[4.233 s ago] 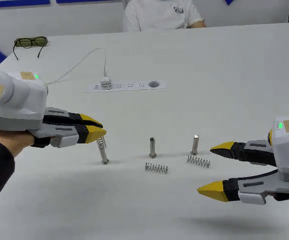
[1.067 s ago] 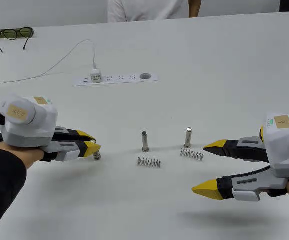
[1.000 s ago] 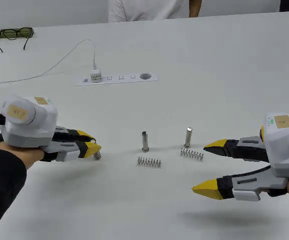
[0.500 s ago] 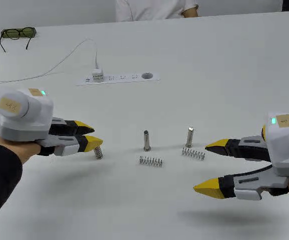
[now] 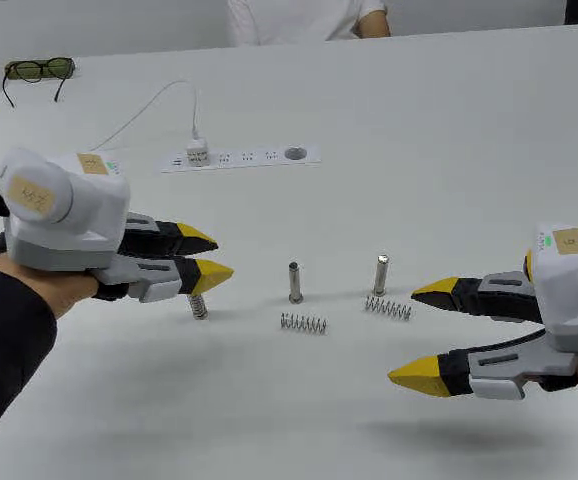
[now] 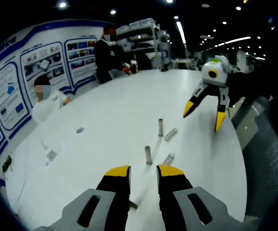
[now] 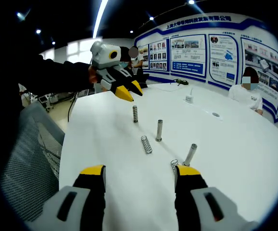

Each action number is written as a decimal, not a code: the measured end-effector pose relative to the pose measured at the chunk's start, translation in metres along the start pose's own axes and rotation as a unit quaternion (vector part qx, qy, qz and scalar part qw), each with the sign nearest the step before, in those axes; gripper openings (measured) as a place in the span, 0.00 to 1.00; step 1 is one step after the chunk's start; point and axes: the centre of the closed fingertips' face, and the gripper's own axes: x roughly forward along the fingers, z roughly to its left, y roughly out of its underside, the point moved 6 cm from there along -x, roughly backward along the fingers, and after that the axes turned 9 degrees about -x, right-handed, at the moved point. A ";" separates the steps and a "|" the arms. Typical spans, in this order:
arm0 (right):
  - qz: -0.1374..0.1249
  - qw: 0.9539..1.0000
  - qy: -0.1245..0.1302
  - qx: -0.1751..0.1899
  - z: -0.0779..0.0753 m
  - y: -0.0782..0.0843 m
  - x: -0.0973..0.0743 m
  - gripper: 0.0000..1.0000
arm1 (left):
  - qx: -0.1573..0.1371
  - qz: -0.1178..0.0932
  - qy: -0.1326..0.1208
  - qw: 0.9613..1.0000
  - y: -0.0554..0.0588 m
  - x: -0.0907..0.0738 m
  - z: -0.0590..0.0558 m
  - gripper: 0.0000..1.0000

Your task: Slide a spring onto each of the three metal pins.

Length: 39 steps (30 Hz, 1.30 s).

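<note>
Working at a smooth, matte white table [image 5: 449, 130], a person holds a two-jaw claw in each hand. The left claw [image 5: 221, 256], grey with hard yellow wedge tips, has its jaws a narrow gap apart and holds nothing. The right claw [image 5: 404, 334], built the same, gapes wide and is also empty.

Three short polished steel pins stand upright in a row between the claws. The left pin [image 5: 201, 314], just below the left claw's tips, already wears a fine wire fitted spring [image 5: 198, 302]. The middle pin [image 5: 295, 281] and the end pin [image 5: 381, 274], which is nearest the right claw, are bare.

Two loose coils lie flat. The middle spring [image 5: 303, 322] is beside the middle pin, and the end spring [image 5: 388, 307] is just ahead of the right claw's upper tip.

One pin looks done, so a second comes next. That likely calls for a gentle pinch on the end spring, tilting it upright and lining its hollow over a pin top. Thin wire may pop free if squeezed hard.
</note>
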 end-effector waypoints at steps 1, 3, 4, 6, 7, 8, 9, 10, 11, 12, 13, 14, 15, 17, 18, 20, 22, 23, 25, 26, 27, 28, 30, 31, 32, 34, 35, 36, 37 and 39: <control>0.000 1.000 0.000 0.000 0.000 0.000 0.000 0.59 | 0.005 0.000 0.006 1.000 -0.002 0.002 -0.004 0.21; 0.000 1.000 -0.001 0.000 0.000 0.001 0.000 0.59 | 0.013 0.004 0.016 1.000 -0.003 0.006 -0.010 0.21; 0.000 1.000 -0.001 0.000 0.000 0.001 0.000 0.59 | 0.016 0.006 0.020 1.000 -0.003 0.008 -0.013 0.20; 0.000 1.000 -0.001 0.001 -0.001 0.001 0.000 0.59 | 0.026 0.015 0.029 0.999 -0.002 0.013 -0.019 0.19; 0.000 1.000 -0.001 0.000 -0.001 0.001 0.000 0.59 | 0.030 0.020 0.032 0.999 -0.001 0.015 -0.021 0.19; -0.001 1.000 0.000 0.000 -0.001 0.001 0.000 0.59 | 0.035 0.026 0.037 0.998 0.001 0.018 -0.024 0.19; -0.001 1.000 0.000 0.001 -0.001 0.001 0.000 0.59 | 0.038 0.030 0.041 0.998 0.002 0.020 -0.027 0.18; -0.001 1.000 0.000 0.001 -0.001 0.001 0.000 0.59 | 0.040 0.033 0.044 0.998 0.003 0.022 -0.029 0.18; -0.001 1.000 -0.001 0.000 -0.001 0.001 0.000 0.59 | 0.045 0.037 0.049 0.997 0.004 0.024 -0.032 0.18; -0.001 1.000 -0.001 0.001 0.000 0.001 0.000 0.59 | 0.048 0.039 0.052 0.997 0.004 0.026 -0.035 0.18; 0.000 1.000 -0.002 0.001 0.000 0.001 0.000 0.59 | 0.052 0.042 0.056 0.996 0.004 0.029 -0.037 0.17; 0.000 1.000 -0.002 0.001 0.000 0.001 0.000 0.59 | 0.053 0.044 0.059 0.996 0.004 0.031 -0.039 0.17; 0.000 1.000 -0.002 0.000 0.000 0.001 0.000 0.59 | 0.055 0.045 0.062 0.996 0.004 0.033 -0.041 0.17; 0.000 1.000 -0.003 0.001 0.000 0.001 0.001 0.59 | 0.059 0.050 0.069 0.995 0.004 0.039 -0.045 0.17; -0.001 1.000 -0.003 0.001 0.000 0.001 0.000 0.59 | 0.063 0.053 0.073 0.994 0.005 0.043 -0.047 0.17; -0.001 1.000 -0.002 0.001 0.000 0.000 0.000 0.59 | 0.066 0.058 0.078 0.993 0.005 0.048 -0.049 0.17; -0.001 1.000 -0.002 0.001 0.000 0.001 0.000 0.59 | 0.069 0.064 0.084 0.992 0.005 0.055 -0.052 0.17; 0.000 1.000 -0.002 0.001 0.000 0.001 0.000 0.59 | 0.071 0.066 0.087 0.991 0.005 0.059 -0.053 0.17; 0.000 1.000 -0.002 0.002 0.000 0.001 0.000 0.59 | 0.072 0.071 0.090 0.991 0.006 0.064 -0.053 0.18; -0.001 1.000 -0.002 0.002 0.000 0.001 0.000 0.59 | 0.071 0.073 0.091 0.991 0.006 0.067 -0.053 0.18; -0.001 1.000 -0.002 0.003 0.000 0.001 -0.001 0.59 | 0.072 0.075 0.092 0.990 0.007 0.069 -0.053 0.18; -0.001 1.000 -0.002 0.003 0.000 0.001 -0.001 0.59 | 0.072 0.078 0.095 0.990 0.006 0.072 -0.054 0.18; -0.001 1.000 -0.002 0.003 -0.001 0.001 -0.001 0.59 | 0.076 0.082 0.096 0.989 0.007 0.076 -0.055 0.19; -0.001 1.000 -0.002 0.004 0.000 0.001 -0.001 0.59 | 0.079 0.085 0.098 0.988 0.007 0.079 -0.055 0.19; -0.001 1.000 -0.002 0.004 0.000 0.002 -0.001 0.59 | 0.082 0.088 0.097 0.988 0.006 0.080 -0.055 0.19; -0.001 1.000 -0.002 0.004 0.000 0.002 -0.001 0.59 | 0.088 0.094 0.097 0.987 0.006 0.084 -0.055 0.19; -0.001 1.000 -0.002 0.004 0.000 0.002 -0.001 0.59 | 0.090 0.096 0.097 0.987 0.006 0.086 -0.055 0.19; -0.001 1.000 -0.002 0.004 -0.001 0.002 -0.001 0.59 | 0.092 0.099 0.097 0.986 0.007 0.089 -0.055 0.19; -0.001 1.000 -0.002 0.004 -0.001 0.002 -0.001 0.59 | 0.093 0.102 0.097 0.986 0.008 0.091 -0.054 0.19; -0.001 1.000 -0.002 0.005 -0.001 0.002 -0.001 0.59 | 0.095 0.107 0.098 0.985 0.008 0.094 -0.056 0.19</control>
